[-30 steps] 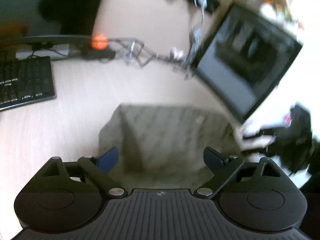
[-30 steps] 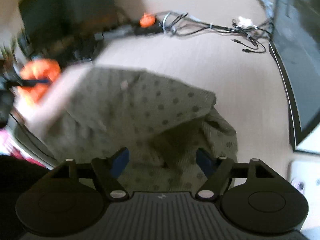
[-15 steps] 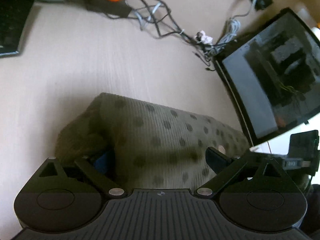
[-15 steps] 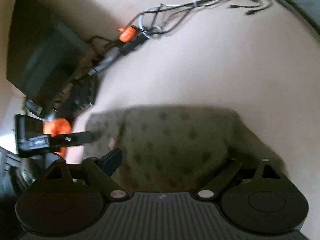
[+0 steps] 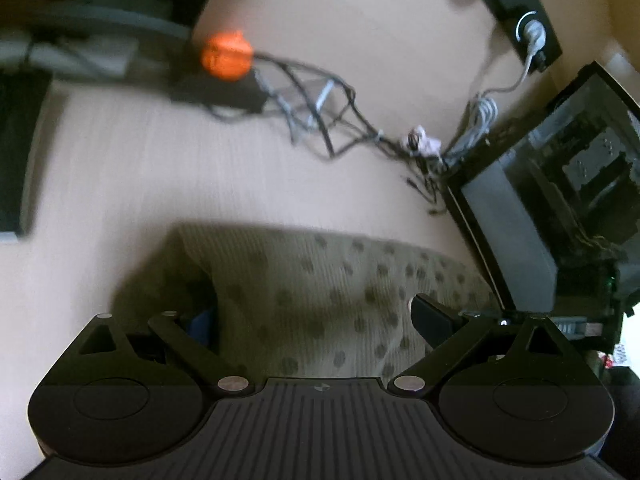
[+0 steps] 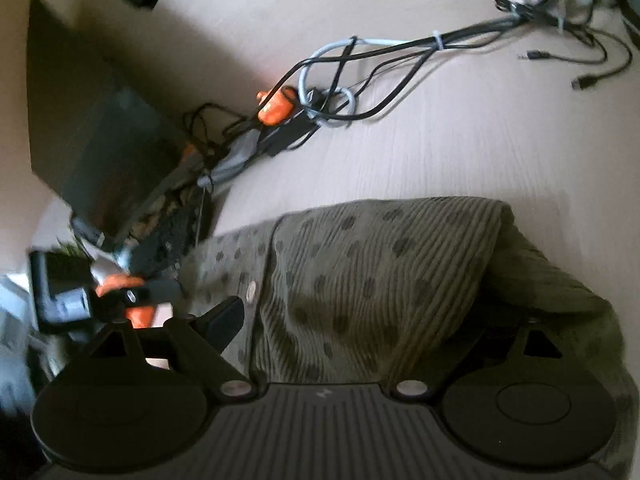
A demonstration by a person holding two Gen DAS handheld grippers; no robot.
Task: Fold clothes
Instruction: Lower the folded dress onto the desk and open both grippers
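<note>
Both hand-held grippers stand wide. The right gripper (image 6: 340,312), whose jaws have just been opening, straddles the olive dotted garment (image 6: 372,272) at lower centre, as does the left gripper (image 5: 316,320). The garment looks soft, light and floppy; best pinched at a folded edge.

garment (image 6: 360,280): olive-green ribbed knit, darker grey-green dots all over, and there's a pale button by the placket
desk (image 6: 440,152): light beige with a faint wood grain
cables (image 6: 380,64): mostly black, one pale grey-blue loop running through the tangle
orange clip (image 6: 276,106): bright orange, sitting right on the cable bundle
left gripper (image 5: 316,320): matte black body, a flash of blue on one finger pad
right gripper (image 6: 352,320): matte black, ridged grey-black housing
monitor (image 5: 560,208): black frame, dark glossy screen with greyish reflections
power strip (image 5: 516,8): black, white plug and white cord
</note>
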